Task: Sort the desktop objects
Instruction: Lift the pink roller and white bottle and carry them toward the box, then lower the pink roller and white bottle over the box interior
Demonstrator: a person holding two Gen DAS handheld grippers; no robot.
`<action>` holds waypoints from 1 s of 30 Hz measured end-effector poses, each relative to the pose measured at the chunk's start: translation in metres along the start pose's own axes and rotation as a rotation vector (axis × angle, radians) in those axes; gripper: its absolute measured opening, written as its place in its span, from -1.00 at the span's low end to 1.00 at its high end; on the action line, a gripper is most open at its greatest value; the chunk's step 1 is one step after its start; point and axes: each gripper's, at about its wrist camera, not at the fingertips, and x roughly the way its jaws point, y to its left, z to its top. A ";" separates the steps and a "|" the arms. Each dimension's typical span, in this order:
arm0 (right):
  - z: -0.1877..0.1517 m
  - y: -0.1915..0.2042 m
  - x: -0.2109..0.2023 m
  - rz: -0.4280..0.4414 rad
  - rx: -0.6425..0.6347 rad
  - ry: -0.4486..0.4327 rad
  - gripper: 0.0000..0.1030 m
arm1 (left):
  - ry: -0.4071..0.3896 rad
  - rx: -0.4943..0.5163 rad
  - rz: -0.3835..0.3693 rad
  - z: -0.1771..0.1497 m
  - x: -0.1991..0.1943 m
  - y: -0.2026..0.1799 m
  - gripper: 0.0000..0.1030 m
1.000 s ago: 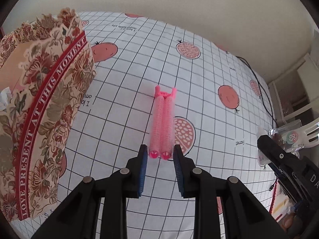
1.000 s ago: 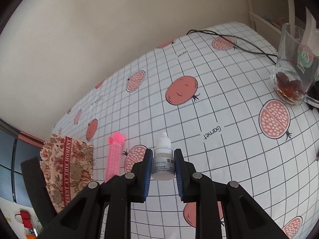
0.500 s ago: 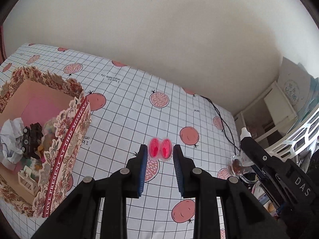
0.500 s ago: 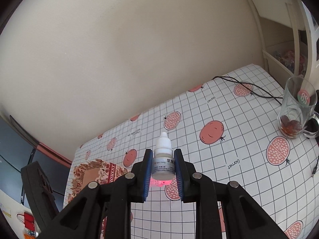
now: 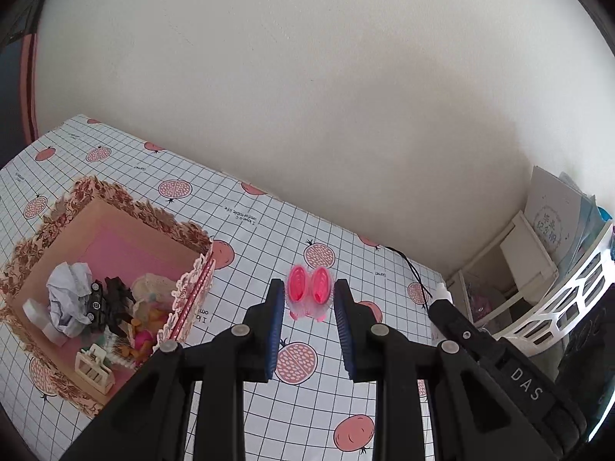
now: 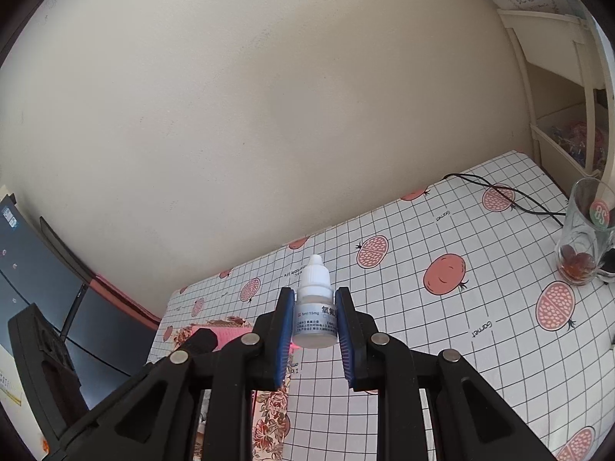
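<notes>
My left gripper [image 5: 309,301] is shut on a pink double hair roller [image 5: 309,292] and holds it end-on, lifted well above the table. The floral cardboard box [image 5: 192,296] stands below and to the left, holding crumpled paper, a black toy and other small items. My right gripper [image 6: 315,319] is shut on a small white dropper bottle [image 6: 314,307], held upright above the table. The right gripper's arm also shows at the right of the left wrist view [image 5: 480,349]. The box shows partly behind the right gripper's left finger [image 6: 230,332].
The table has a white grid cloth with pomegranate prints [image 6: 446,280]. A glass cup with dark fruit [image 6: 584,238] stands at the right edge beside a black cable [image 6: 499,192]. White shelves [image 5: 511,261] and a white basket [image 5: 569,299] stand at the right. A dark monitor [image 6: 38,269] is at the left.
My left gripper took the pink roller off the table and lifted it high. My right gripper rose with the dropper bottle. The box now lies lower in both views.
</notes>
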 end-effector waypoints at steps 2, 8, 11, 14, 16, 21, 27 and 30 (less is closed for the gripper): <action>-0.003 0.006 0.004 0.018 -0.009 0.011 -0.54 | -0.010 -0.013 0.001 0.003 -0.005 0.007 -0.48; -0.015 0.029 0.015 0.046 -0.048 0.041 -0.54 | -0.051 -0.061 0.034 0.010 -0.020 0.031 -0.48; -0.021 0.042 0.020 0.067 -0.075 0.060 -0.54 | -0.079 -0.073 0.059 0.014 -0.029 0.042 -0.48; -0.029 0.055 0.026 0.105 -0.097 0.085 -0.54 | -0.107 -0.071 0.129 0.018 -0.035 0.054 -0.48; -0.034 0.063 0.029 0.108 -0.120 0.095 -0.54 | -0.116 -0.086 0.158 0.020 -0.038 0.064 -0.48; -0.051 0.083 0.040 0.119 -0.183 0.131 -0.54 | -0.124 -0.096 0.249 0.022 -0.045 0.080 -0.48; -0.070 0.103 0.052 0.153 -0.239 0.178 -0.54 | -0.139 -0.084 0.336 0.023 -0.051 0.088 -0.48; -0.077 0.110 0.058 0.168 -0.265 0.195 -0.54 | -0.137 -0.089 0.359 0.023 -0.053 0.093 -0.48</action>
